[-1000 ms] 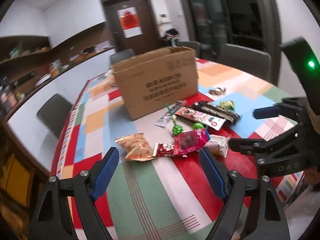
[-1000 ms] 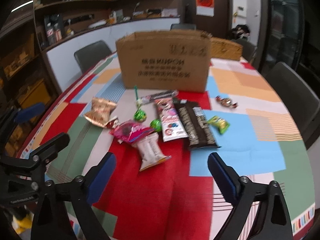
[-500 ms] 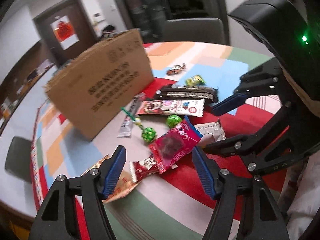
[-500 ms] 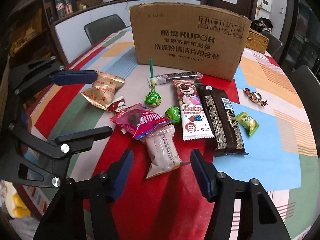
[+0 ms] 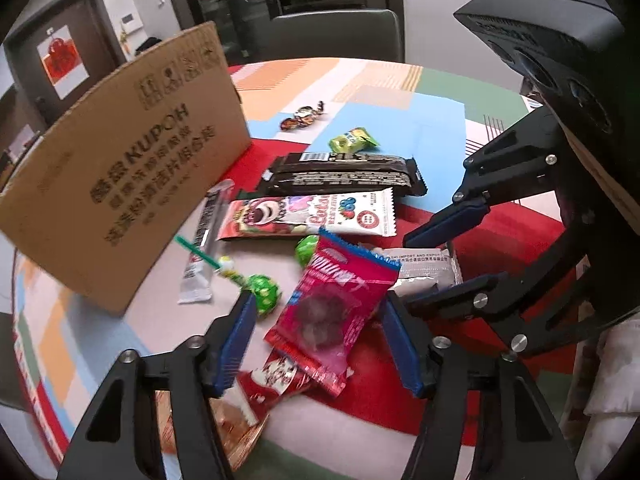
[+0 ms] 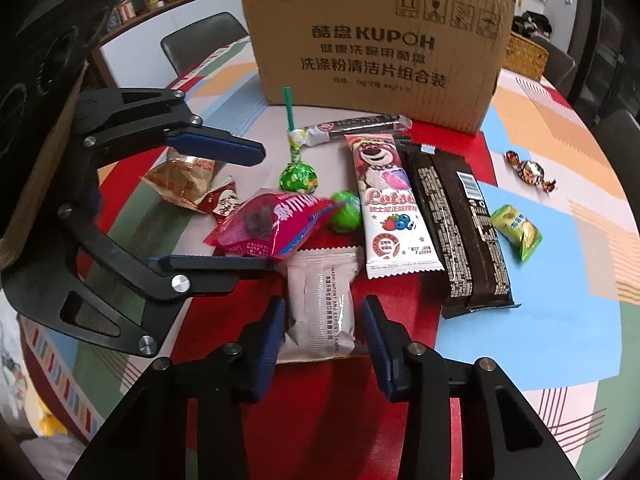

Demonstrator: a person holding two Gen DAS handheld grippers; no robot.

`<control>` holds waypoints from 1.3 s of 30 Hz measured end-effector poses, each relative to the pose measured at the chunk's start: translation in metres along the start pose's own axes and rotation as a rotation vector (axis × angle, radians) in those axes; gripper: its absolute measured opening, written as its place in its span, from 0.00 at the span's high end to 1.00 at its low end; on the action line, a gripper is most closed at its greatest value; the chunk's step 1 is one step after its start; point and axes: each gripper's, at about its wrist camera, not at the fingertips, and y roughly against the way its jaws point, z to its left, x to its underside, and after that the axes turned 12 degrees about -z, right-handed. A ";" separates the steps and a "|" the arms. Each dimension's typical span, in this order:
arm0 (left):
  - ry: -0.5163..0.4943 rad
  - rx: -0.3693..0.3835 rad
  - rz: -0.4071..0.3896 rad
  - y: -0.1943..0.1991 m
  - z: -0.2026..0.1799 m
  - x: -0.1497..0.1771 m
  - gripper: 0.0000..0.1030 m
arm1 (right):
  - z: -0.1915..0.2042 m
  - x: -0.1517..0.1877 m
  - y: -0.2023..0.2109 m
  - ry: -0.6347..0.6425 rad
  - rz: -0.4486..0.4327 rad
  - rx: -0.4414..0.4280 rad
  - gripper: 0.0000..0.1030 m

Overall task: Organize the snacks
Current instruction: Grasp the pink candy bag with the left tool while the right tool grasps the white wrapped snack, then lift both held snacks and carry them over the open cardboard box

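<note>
Jaws of both grippers are closing: the right gripper (image 6: 324,338) is straddling the pale pouch (image 6: 320,304), whose long axis is running straight ahead between pads not yet pressing, while the left gripper (image 5: 320,340) is bracketing the pink packet (image 5: 332,312) lying slantwise. Behind the snacks, the cardboard box (image 6: 376,44) is reading "KUPOH", the bear bar (image 6: 390,208) "Lotso"

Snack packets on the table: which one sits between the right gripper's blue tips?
The pale pink packet, plain with small grey print, lies between the closing right gripper; the bright red packet overlaps its far end.
</note>
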 end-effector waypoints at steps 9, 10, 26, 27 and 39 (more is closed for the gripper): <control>0.152 0.014 0.019 -0.005 0.006 0.000 0.61 | -0.011 0.002 -0.005 -0.052 0.005 -0.018 0.65; 0.189 -0.004 0.025 -0.004 0.008 0.000 0.63 | -0.012 0.002 -0.005 -0.055 0.004 -0.022 0.65; 0.464 -0.248 -0.057 0.041 -0.008 -0.004 0.64 | -0.020 0.005 0.019 -0.099 -0.055 -0.061 0.67; 0.475 -0.260 -0.061 0.045 -0.009 -0.004 0.64 | -0.019 0.005 0.022 -0.101 -0.063 -0.061 0.67; 0.629 -0.434 -0.146 0.092 -0.016 -0.008 0.64 | -0.009 -0.007 0.055 -0.070 -0.160 -0.079 0.67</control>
